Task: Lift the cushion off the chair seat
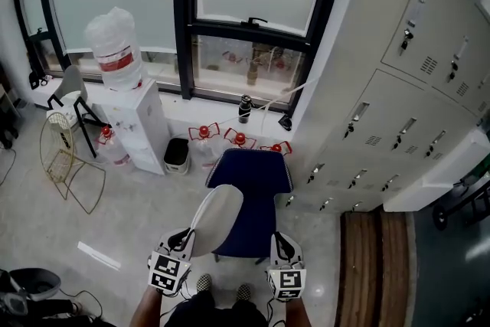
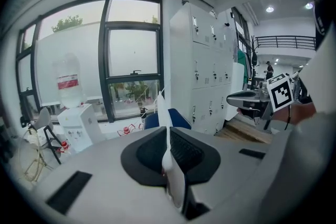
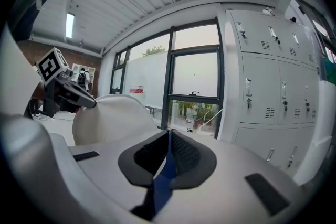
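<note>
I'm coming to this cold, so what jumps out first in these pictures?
A white-and-blue cushion is held up at bottom centre by the left gripper and right gripper, both shut on its edges. Behind stand a water dispenser at left and pale lockers at right.

pale floor (image 1: 138, 214), blue chair (image 1: 253, 168), water dispenser (image 1: 139, 130)

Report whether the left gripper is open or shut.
Shut on the cushion: in the left gripper view, the left gripper has its jaws together with the cushion's thin white edge pinched between them.
</note>
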Demonstrator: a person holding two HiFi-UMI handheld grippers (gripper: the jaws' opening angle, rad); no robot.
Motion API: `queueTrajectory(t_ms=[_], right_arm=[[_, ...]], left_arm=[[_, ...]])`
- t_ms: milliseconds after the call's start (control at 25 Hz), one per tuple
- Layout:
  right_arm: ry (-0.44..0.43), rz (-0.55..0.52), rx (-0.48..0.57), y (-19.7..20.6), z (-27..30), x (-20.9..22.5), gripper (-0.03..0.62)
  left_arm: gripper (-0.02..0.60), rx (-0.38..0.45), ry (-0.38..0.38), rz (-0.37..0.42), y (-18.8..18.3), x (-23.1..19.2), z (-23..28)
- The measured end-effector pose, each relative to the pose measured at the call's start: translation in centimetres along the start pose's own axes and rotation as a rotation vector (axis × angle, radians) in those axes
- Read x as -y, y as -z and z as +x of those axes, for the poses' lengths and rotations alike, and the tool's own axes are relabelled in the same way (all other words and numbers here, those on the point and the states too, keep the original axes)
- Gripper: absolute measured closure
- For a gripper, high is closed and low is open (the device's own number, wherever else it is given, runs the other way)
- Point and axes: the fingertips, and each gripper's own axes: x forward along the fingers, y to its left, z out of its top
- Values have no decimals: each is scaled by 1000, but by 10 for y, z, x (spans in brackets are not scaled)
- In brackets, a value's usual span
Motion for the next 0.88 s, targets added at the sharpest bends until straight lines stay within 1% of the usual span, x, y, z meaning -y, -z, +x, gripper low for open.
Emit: queueTrajectory(t_ms=[200, 480, 720, 880], right_arm=[[-2, 16, 21, -15, -7, -11, 559], [-6, 32, 62, -34, -11, -20, 559], [-7, 56, 101, -48, -17, -26, 559], [-3, 50, 101, -49, -16, -27, 559]], left_arm=[[551, 67, -18, 0, -14, -10, -21], [552, 163, -73, 25, -34, -19, -44], [552, 199, -90, 42, -43, -22, -59], [552, 220, -96, 28, -45, -27, -64]])
